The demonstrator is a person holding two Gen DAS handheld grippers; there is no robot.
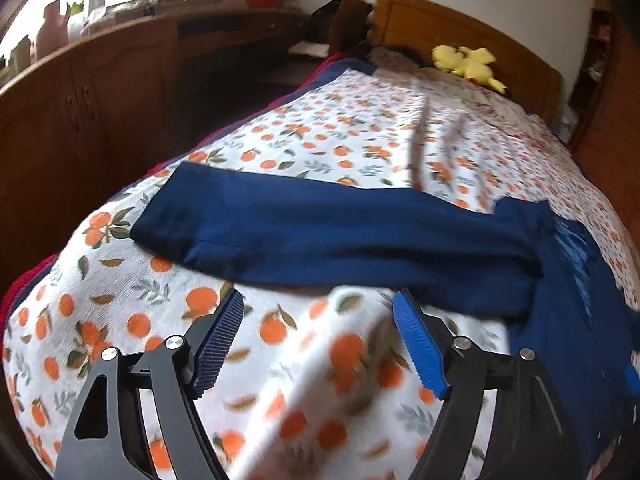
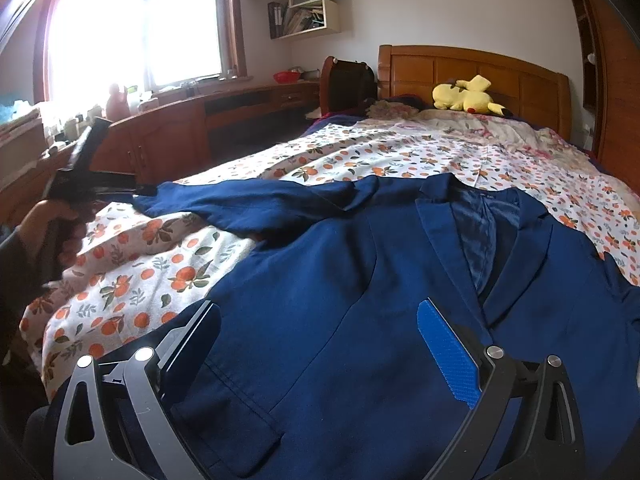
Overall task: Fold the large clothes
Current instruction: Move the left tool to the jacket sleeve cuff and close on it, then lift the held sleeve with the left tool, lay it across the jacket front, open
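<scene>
A navy blue blazer (image 2: 340,300) lies face up on the bed, collar toward the headboard, its sleeve (image 1: 320,232) stretched out to the left. My left gripper (image 1: 318,304) is open and empty, just in front of the sleeve, above the bedspread. In the right wrist view the left gripper (image 2: 88,176) shows at the far left by the sleeve's cuff, held by a hand. My right gripper (image 2: 320,320) is open, hovering over the blazer's lower front; nothing is between its fingers.
The bed has an orange-print bedspread (image 2: 160,264) and a wooden headboard (image 2: 472,72). A yellow plush toy (image 2: 468,96) lies near the pillows. A wooden cabinet (image 1: 80,100) runs along the left side under a window (image 2: 132,24).
</scene>
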